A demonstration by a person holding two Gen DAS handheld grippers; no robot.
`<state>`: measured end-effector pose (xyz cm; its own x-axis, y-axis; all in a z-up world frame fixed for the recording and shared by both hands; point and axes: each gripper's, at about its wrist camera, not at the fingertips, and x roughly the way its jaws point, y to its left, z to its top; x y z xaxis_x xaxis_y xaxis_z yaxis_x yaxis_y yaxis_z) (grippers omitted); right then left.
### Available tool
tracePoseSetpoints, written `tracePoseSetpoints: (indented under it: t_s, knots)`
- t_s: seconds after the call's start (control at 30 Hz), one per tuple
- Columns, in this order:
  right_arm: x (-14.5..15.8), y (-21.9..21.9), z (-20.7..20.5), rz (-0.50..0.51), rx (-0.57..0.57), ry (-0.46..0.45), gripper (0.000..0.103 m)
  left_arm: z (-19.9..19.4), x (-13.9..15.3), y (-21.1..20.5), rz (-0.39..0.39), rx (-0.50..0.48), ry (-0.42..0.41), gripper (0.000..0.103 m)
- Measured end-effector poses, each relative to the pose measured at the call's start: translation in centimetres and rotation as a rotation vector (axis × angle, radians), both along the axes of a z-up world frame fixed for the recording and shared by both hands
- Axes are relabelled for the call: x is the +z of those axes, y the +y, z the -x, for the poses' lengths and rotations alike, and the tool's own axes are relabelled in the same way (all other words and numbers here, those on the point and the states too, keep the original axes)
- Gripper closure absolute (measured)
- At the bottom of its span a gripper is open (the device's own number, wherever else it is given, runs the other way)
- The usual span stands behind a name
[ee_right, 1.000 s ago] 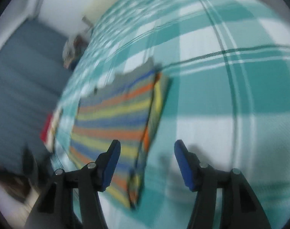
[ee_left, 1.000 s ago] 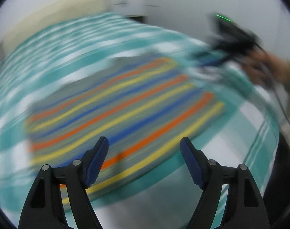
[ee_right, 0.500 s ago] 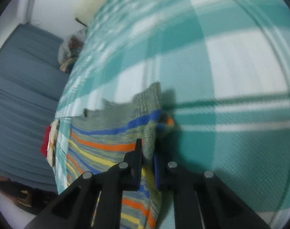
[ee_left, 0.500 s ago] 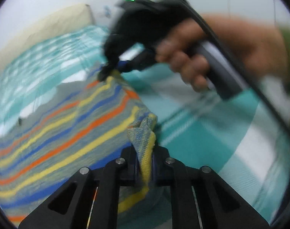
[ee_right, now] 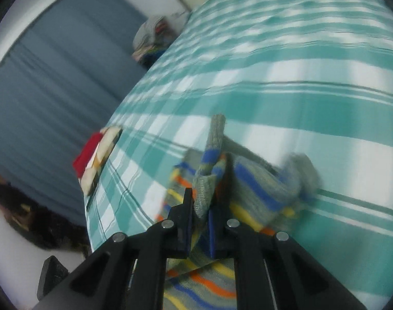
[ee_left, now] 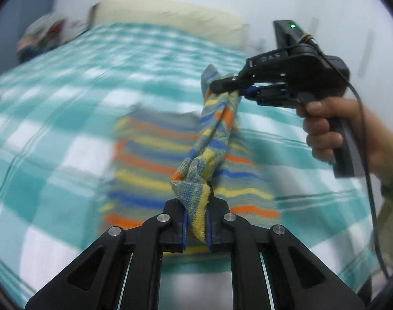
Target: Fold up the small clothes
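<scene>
A small knitted garment (ee_left: 150, 155) with grey, blue, orange and yellow stripes lies on the teal and white checked bed (ee_left: 67, 90). My left gripper (ee_left: 196, 222) is shut on its near edge, a fold of the knit standing up between the pads. My right gripper (ee_left: 222, 85), held by a hand (ee_left: 325, 129), pinches the far edge of the same garment and lifts it, so the edge stretches between both grippers. In the right wrist view my right gripper (ee_right: 199, 214) is shut on the grey cuffed edge of the striped garment (ee_right: 258, 188).
A cream pillow (ee_left: 170, 18) lies at the head of the bed. Folded red and cream clothes (ee_right: 98, 155) sit by the bed's left edge. A bundle of clothes (ee_right: 155, 38) rests near the grey-blue curtain (ee_right: 54, 90). A cable (ee_left: 369, 180) hangs from the right gripper.
Both grippers went from open above the flat garment to shut on its edge. They have since lifted that edge and carried it across over the rest of the garment.
</scene>
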<state>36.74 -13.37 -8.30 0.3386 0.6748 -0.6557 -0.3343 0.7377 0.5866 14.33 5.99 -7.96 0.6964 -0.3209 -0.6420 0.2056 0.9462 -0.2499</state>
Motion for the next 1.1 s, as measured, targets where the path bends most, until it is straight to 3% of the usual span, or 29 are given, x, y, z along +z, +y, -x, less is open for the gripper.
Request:
tracePoseSetpoints:
  t_s: [0.13, 0.2, 0.27, 0.33, 0.4, 0.47, 0.53, 0.57, 0.63, 0.7, 0.77, 0.87, 0.93, 1.0, 1.1]
  knots:
    - [-2.6, 5.8, -1.3, 0.035, 0.024, -0.012, 0.093, -1.6, -2.7, 2.4, -0.016, 0.082, 0.083, 0.089]
    - [-3.5, 7.3, -1.7, -0.014, 0.01, -0.018, 0.086, -2.2, -4.0, 2.8, -0.034, 0.112, 0.128, 0.062]
    - [-3.3, 6.8, -1.5, -0.083, -0.04, -0.022, 0.058, -2.0, -4.1, 4.1, -0.02, 0.133, 0.136, 0.046]
    - [-2.2, 5.0, -0.5, -0.145, -0.075, -0.053, 0.057, -1.3, -3.3, 4.8, 0.006, 0.116, 0.104, 0.035]
    - [-1.2, 3.6, 1.0, -0.116, -0.069, -0.074, 0.057, -1.4, -3.0, 4.8, 0.012, 0.077, 0.08, 0.029]
    - [0.0, 2.7, 3.8, -0.032, 0.015, -0.121, 0.057, -1.6, -3.2, 4.9, -0.004, 0.043, 0.083, 0.029]
    - [-0.1, 2.2, 7.5, 0.05, 0.104, -0.15, 0.057, -2.8, -4.5, 4.8, -0.058, 0.045, 0.139, 0.053]
    - [-0.9, 2.0, 9.4, 0.082, 0.149, -0.141, 0.057, -3.3, -5.4, 4.8, -0.075, 0.037, 0.199, 0.072]
    - [-4.9, 2.1, 13.2, 0.198, 0.244, -0.06, 0.057, -3.4, -6.2, 5.2, -0.049, 0.011, 0.251, 0.073]
    - [-7.0, 2.1, 15.5, 0.287, 0.297, -0.043, 0.058, -3.3, -5.1, 5.3, -0.099, -0.018, 0.254, 0.063]
    - [-5.7, 1.3, 16.3, 0.286, 0.288, -0.094, 0.059, -3.5, -2.8, 5.8, -0.132, -0.026, 0.193, 0.061]
    - [-2.0, -0.4, 13.4, 0.236, 0.183, -0.137, 0.06, -5.2, 1.1, 5.1, -0.14, -0.097, 0.065, 0.043]
    - [-0.4, -0.8, 10.5, 0.246, 0.13, -0.176, 0.06, -7.0, 2.1, 3.5, -0.082, -0.21, 0.04, 0.043]
    - [-0.5, -0.9, 6.9, 0.252, 0.068, -0.157, 0.06, -10.1, 1.1, 1.8, -0.044, -0.272, 0.077, 0.043]
    - [-4.6, -0.8, 2.4, 0.231, -0.01, -0.005, 0.06, -14.5, -3.1, 0.7, -0.09, -0.165, 0.188, 0.051]
